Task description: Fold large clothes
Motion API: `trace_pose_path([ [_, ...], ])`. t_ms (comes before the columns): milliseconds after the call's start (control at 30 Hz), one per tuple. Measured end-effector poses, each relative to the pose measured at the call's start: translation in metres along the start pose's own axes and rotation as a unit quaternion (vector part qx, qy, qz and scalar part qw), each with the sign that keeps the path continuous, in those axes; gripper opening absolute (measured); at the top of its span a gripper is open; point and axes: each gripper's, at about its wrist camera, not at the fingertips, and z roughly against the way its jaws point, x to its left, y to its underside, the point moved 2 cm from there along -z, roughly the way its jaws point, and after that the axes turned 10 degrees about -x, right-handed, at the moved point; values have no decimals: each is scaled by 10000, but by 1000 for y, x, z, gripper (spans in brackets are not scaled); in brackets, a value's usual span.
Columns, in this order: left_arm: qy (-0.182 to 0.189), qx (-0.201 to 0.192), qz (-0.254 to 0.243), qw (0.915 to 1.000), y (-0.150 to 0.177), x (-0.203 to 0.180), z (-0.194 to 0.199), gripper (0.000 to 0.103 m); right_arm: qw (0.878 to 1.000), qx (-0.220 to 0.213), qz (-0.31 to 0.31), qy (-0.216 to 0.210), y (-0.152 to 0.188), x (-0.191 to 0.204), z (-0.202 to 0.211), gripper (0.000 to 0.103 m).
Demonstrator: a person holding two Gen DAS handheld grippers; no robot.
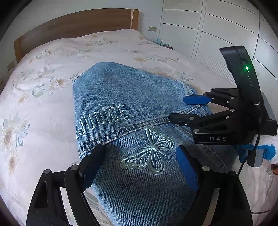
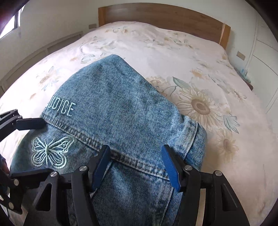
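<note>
A folded blue denim jacket (image 1: 121,97) lies on the bed, with pale embroidered letters and a butterfly (image 1: 149,153) on top. It also shows in the right wrist view (image 2: 118,104). My left gripper (image 1: 140,161) is open just above the near part of the jacket, holding nothing. My right gripper (image 2: 135,165) is open over the jacket's stitched seam, holding nothing; in the left wrist view the right gripper (image 1: 177,109) is at the jacket's right edge. The left gripper's fingers (image 2: 29,123) show at the jacket's left edge in the right wrist view.
The bed has a pale floral cover (image 1: 43,87) and a wooden headboard (image 2: 156,15) at the far end. White wardrobe doors (image 1: 217,26) stand to the right. A small bedside table (image 1: 161,42) sits beside the bed.
</note>
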Motion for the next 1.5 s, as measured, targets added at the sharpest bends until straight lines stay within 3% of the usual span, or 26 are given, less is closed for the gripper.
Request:
trace_pose_path([
  [233,-98,94,232,9996,2,5,24,81,9998,183,-4,75,8,-2,19,63],
  [367,-193,50,308,9993,6,5,43,81,9995,12,-206,-235,9,6,53,63],
  [500,-211,271,409,9986,19,2,40,81,9986,-26,-151,-506,20,26,74,63],
  [667,-45,381,1036,9939,35,7,32,81,9974,320,-463,-456,56,28,68,63],
  [833,-100,318,1203,9922,33,9,32,81,9967,412,-597,-360,71,17,71,63],
  [1100,-379,129,993,9943,37,1,38,81,9970,483,-520,-300,74,17,76,63],
  [1500,-426,52,901,9950,43,2,48,81,9972,508,-529,-122,77,14,87,63],
])
